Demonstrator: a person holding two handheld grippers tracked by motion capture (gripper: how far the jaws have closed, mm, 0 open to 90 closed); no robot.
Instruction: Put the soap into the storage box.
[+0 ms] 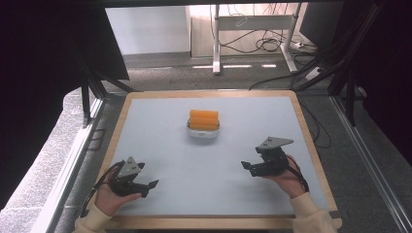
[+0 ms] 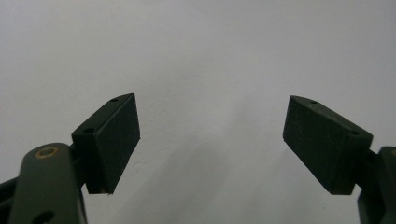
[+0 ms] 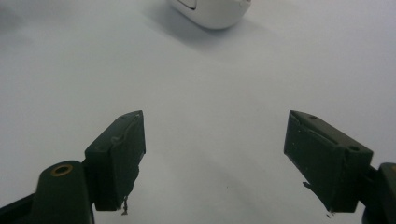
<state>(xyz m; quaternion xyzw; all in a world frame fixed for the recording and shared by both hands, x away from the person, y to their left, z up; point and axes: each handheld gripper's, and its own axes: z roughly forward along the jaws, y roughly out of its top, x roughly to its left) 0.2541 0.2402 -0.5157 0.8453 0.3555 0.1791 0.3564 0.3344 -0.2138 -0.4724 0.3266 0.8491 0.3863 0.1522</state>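
A white oval holder (image 1: 203, 130) with an orange block (image 1: 204, 119) on top of it sits in the middle of the pale grey table (image 1: 209, 170), toward the far side. My left gripper (image 1: 151, 186) rests near the front left corner, open, with bare table between its jaws (image 2: 212, 135). My right gripper (image 1: 247, 168) is at the front right, pointing left, open and empty (image 3: 215, 149). The holder's white rim (image 3: 212, 11) shows at the top of the right gripper view, well ahead of the jaws.
The table has a wooden rim (image 1: 214, 93). Black frame posts (image 1: 87, 99) stand at its back left, with more at the back right. Behind it a desk's legs (image 1: 216, 43) and cables (image 1: 265, 43) lie on the floor.
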